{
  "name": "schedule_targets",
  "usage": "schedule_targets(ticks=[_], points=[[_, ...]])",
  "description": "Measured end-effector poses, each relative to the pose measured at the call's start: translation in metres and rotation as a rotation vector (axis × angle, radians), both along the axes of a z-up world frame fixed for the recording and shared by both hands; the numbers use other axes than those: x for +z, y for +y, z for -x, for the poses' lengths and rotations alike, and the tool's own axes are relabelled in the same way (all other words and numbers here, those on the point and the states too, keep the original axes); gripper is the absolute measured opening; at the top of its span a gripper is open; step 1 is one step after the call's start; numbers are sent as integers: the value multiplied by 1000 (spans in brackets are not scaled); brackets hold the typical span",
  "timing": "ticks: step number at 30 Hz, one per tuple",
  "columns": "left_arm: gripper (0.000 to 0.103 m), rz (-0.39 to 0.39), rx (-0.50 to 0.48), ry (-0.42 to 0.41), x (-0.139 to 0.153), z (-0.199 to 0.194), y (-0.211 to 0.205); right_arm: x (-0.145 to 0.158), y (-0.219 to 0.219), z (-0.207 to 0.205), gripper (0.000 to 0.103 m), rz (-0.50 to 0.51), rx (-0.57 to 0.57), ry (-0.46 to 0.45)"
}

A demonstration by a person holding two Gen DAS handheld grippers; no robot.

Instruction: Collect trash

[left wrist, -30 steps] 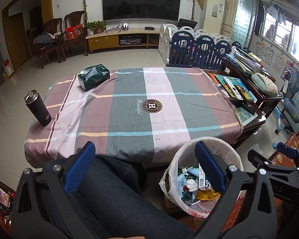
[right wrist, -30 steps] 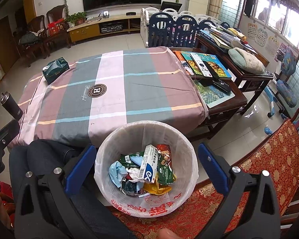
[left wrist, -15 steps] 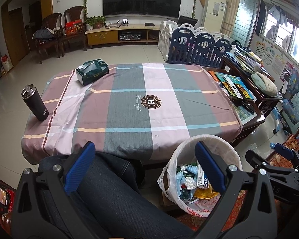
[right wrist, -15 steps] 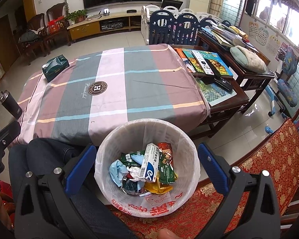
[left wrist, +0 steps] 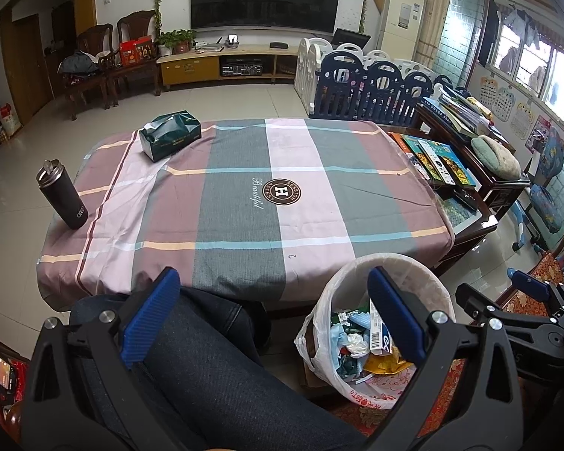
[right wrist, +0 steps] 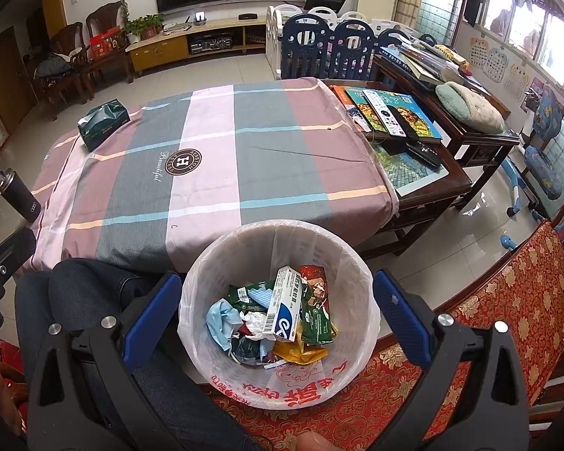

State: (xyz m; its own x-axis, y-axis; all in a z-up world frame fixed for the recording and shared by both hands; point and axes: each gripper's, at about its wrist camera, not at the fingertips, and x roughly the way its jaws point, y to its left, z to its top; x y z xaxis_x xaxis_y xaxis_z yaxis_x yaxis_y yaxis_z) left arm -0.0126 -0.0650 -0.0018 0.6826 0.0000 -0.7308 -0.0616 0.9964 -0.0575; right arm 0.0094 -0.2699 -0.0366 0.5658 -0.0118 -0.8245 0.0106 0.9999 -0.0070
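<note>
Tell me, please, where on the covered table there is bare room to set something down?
The cloth is bare between the tissue pack, the tumbler and the bin. The side table with books is crowded.

Trash bin (right wrist: 331, 387): round, upright, lined w/ white translucent bag (right wrist: 364, 282) folded over rim; red print on bag's near side. Stands on floor just beside desk's near edge. Approx. half full. Contents: white/blue toothpaste box (right wrist: 284, 309) on top, tilted; green snack wrappers (right wrist: 316, 319); yellow wrapper (right wrist: 297, 353); crumpled blue mask (right wrist: 222, 317); white tissue (right wrist: 255, 319).
</note>
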Motion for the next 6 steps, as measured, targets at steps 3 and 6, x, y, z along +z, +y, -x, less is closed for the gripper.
schedule_targets(ticks=[3, 6], points=[[100, -3, 1, 7, -1, -2, 0, 0, 0, -1, 99, 4, 0, 1], [100, -14, 21, 4, -4, -5, 5, 10, -7, 0, 99, -16, -23, -46]])
